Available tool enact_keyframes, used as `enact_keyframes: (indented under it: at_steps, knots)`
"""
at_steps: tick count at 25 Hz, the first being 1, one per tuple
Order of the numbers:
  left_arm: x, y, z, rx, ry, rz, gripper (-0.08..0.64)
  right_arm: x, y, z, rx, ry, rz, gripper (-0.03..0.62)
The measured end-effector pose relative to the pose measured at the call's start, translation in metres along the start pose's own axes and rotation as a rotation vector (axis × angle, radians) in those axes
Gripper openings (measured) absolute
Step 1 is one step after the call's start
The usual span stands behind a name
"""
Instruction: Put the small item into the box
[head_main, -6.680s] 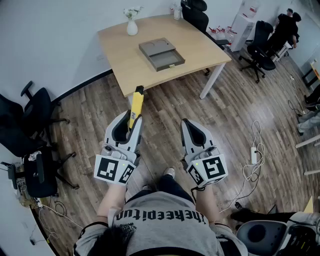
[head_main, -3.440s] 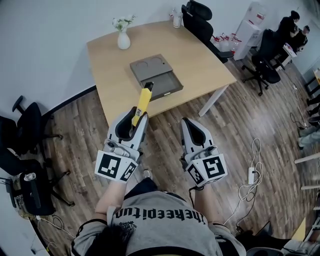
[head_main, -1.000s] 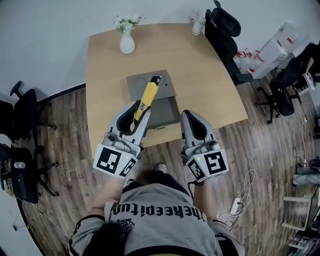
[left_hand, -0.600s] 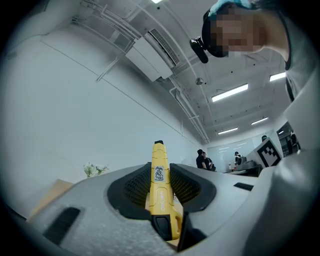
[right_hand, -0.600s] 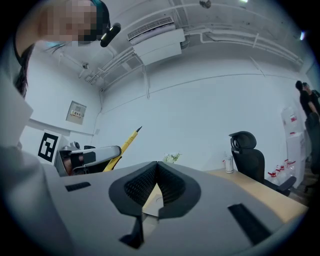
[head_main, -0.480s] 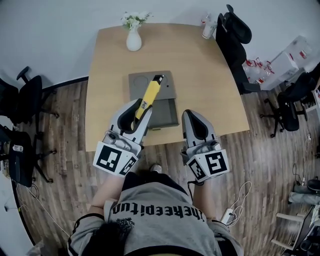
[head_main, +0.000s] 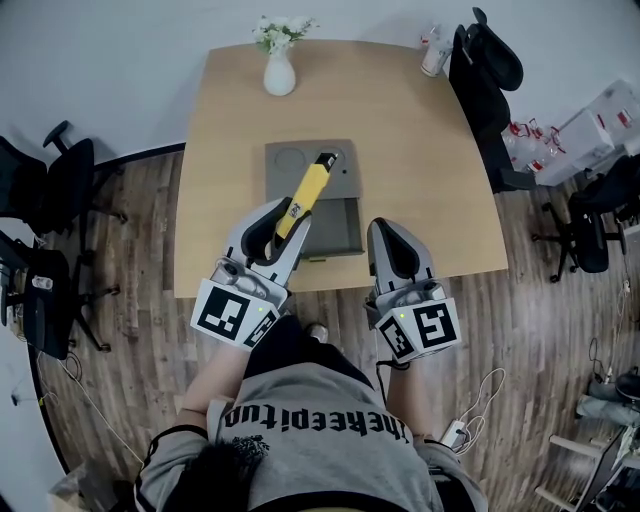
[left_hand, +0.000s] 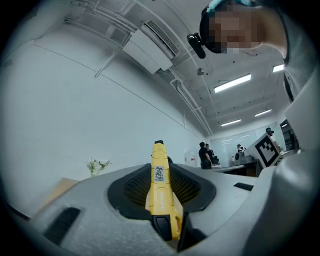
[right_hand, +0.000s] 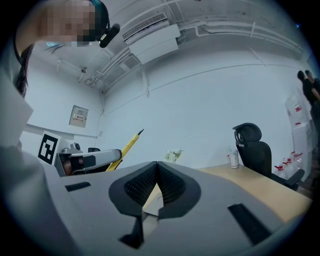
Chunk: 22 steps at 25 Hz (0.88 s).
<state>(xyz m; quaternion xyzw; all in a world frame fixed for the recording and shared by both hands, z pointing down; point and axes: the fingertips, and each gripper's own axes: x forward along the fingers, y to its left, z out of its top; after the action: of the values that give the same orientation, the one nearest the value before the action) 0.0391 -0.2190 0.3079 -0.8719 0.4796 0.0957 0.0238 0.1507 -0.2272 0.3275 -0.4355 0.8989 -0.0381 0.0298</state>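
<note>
Yellow cutter grasped in left gripper fingers, not yet inside grey box; right gripper fingers clenched, empty.

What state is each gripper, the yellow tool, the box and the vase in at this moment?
Left gripper: shut on the yellow tool.
Yellow tool: held, sticking out well past the jaws.
Right gripper: shut, nothing between the jaws.
Box: open, lying on the table.
Vase: upright, holding flowers.
</note>
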Motion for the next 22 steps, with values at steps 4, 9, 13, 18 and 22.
enact_keyframes:
  at_steps: [4, 9, 13, 18, 22]
  knots:
    - [0.010, 0.008, -0.013, 0.013, 0.043, -0.008, 0.124, 0.013, -0.006, -0.006, 0.009, 0.017, 0.004, 0.008]
    - [0.022, 0.018, -0.030, 0.022, 0.101, -0.019, 0.124, 0.028, -0.013, -0.015, 0.022, 0.040, 0.002, 0.008]
    - [0.029, 0.027, -0.044, 0.020, 0.140, -0.023, 0.124, 0.039, -0.018, -0.023, 0.038, 0.056, -0.001, 0.008]
    - [0.037, 0.038, -0.064, 0.018, 0.197, -0.040, 0.124, 0.051, -0.026, -0.032, 0.050, 0.076, -0.010, 0.008]
    - [0.041, 0.042, -0.081, 0.020, 0.243, -0.058, 0.124, 0.058, -0.030, -0.040, 0.062, 0.092, -0.019, 0.008]
